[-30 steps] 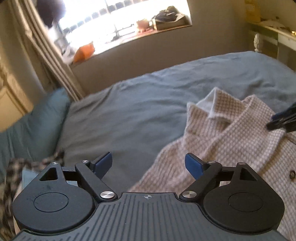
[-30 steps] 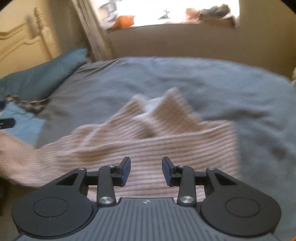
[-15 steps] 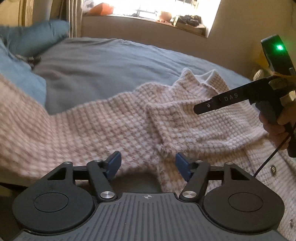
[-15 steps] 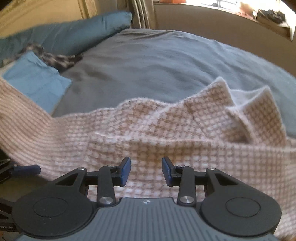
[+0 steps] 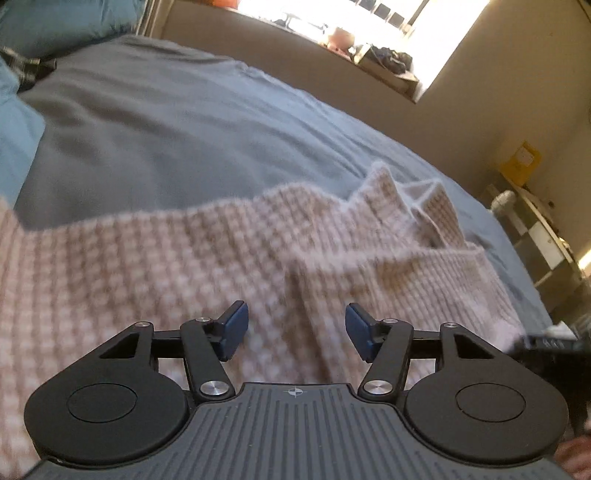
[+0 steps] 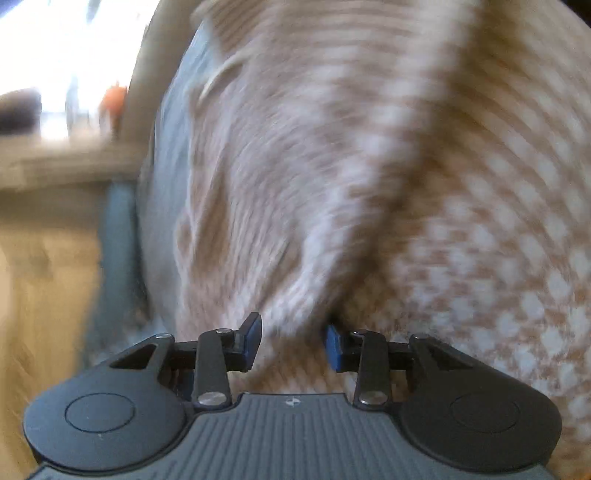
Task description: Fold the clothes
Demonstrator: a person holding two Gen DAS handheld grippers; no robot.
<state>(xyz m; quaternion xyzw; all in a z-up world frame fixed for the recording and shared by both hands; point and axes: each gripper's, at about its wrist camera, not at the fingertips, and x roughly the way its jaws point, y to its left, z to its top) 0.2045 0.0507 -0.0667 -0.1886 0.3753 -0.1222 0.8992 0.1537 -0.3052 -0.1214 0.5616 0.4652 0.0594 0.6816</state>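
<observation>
A pink-and-white checked shirt (image 5: 221,251) lies spread on the grey bed cover (image 5: 166,129), its collar (image 5: 424,206) pointing toward the far right. My left gripper (image 5: 295,330) hovers low over the shirt's middle; its jaws are closing, a soft ridge of fabric lies beneath the gap, and the pads do not press it. In the right wrist view the shirt (image 6: 369,147) fills the blurred picture. A bunched fold runs into the gap of my right gripper (image 6: 293,341), whose jaws stand partly apart. That tool shows as a dark blur (image 5: 546,343) at the shirt's right edge.
Teal pillows (image 5: 55,22) and a light blue cloth (image 5: 14,147) lie at the bed's left end. A sunlit windowsill (image 5: 369,48) with clutter runs behind the bed. Pale shelves (image 5: 535,229) stand at the right. A hand (image 5: 576,458) shows at the lower right corner.
Both grippers dropped toward the shirt and rolled. The left jaws narrowed. The right gripper went from above the shirt to right against it, with a fold now between its fingers.
</observation>
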